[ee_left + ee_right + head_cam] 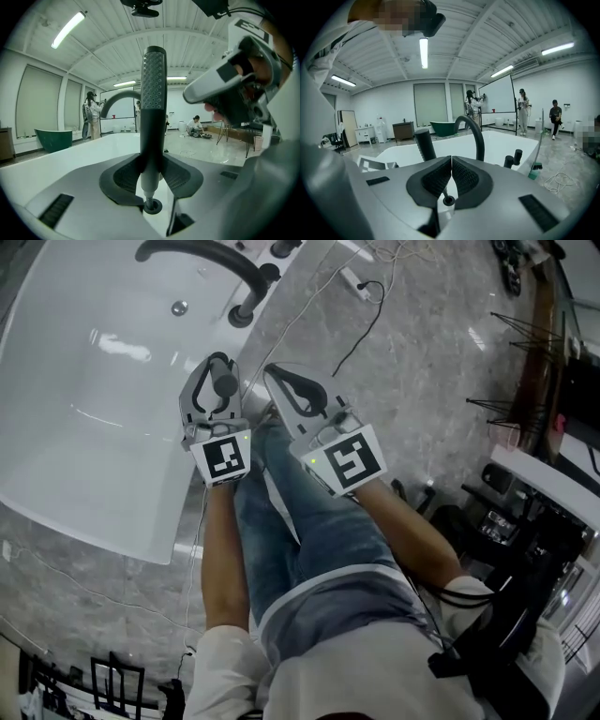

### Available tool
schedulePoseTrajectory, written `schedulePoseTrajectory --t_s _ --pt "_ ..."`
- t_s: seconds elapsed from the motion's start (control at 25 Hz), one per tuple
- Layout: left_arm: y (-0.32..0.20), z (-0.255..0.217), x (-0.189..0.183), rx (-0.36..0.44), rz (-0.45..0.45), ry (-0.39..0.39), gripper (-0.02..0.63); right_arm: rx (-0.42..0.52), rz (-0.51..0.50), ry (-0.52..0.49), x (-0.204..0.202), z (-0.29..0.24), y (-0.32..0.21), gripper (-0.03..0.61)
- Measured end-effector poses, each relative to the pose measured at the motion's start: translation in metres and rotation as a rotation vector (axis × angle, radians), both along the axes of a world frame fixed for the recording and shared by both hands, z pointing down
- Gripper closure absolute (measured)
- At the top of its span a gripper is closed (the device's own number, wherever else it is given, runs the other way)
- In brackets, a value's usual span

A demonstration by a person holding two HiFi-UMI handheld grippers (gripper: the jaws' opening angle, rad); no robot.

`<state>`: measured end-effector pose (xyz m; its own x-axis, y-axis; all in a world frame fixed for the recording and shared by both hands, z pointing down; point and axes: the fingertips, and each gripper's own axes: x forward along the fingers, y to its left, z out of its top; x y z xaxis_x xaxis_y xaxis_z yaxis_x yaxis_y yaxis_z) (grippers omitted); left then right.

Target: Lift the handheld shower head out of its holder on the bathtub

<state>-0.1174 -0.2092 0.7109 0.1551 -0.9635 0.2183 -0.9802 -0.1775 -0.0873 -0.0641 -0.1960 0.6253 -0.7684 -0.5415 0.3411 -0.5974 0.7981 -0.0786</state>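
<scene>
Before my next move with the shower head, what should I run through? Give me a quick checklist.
1. Left gripper has its jaws clamped on the shower head handle: ok.
2. Shower head stands roughly upright between the jaws: ok.
3. Shower head is fully clear of its holder: cannot tell, the gripper hides the holder.
4. Right gripper has its jaws shut and empty, off the shower head: ok.
5. Faucet spout stands apart from the shower head: ok.

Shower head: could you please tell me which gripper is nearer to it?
Left. The left gripper is shut on the shower head; the right gripper, jaws together and empty, is just beside it, not touching.
</scene>
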Motion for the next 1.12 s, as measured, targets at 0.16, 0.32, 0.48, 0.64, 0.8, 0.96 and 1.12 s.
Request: schedulePoseTrajectory --t_s 0.16,0.32,0.48,0.64,0.8,0.96,1.12 --pt "0.013 -0.051 -0.005 0.027 0.004 0.028 0.465 0.034 0.032 0.002 -0.006 -0.022 0.006 0.560" --pt "0.035 -0.111 -0.016 0.054 -0.021 0.052 0.465 0.073 0.037 -0.020 -0.015 -0.066 0.028 0.560" --pt "0.064 -0.188 -0.023 0.084 -0.055 0.090 0.465 0.109 0.022 -0.049 -0.021 -0.129 0.056 0.560" --pt "0.089 -0.272 -0.024 0.110 -0.064 0.139 0.465 0.083 0.029 -0.046 -0.017 -0.198 0.077 0.560" --pt "0.124 -0.355 -0.015 0.142 -0.029 0.117 0.465 0.087 -0.008 -0.057 -0.009 -0.266 0.110 0.560" --pt "0.160 -0.425 0.000 0.169 0.008 0.114 0.465 0.101 -0.014 -0.079 0.006 -0.317 0.144 0.560" --pt "0.185 -0.497 0.002 0.203 0.019 0.133 0.465 0.126 0.008 -0.106 0.018 -0.359 0.167 0.560"
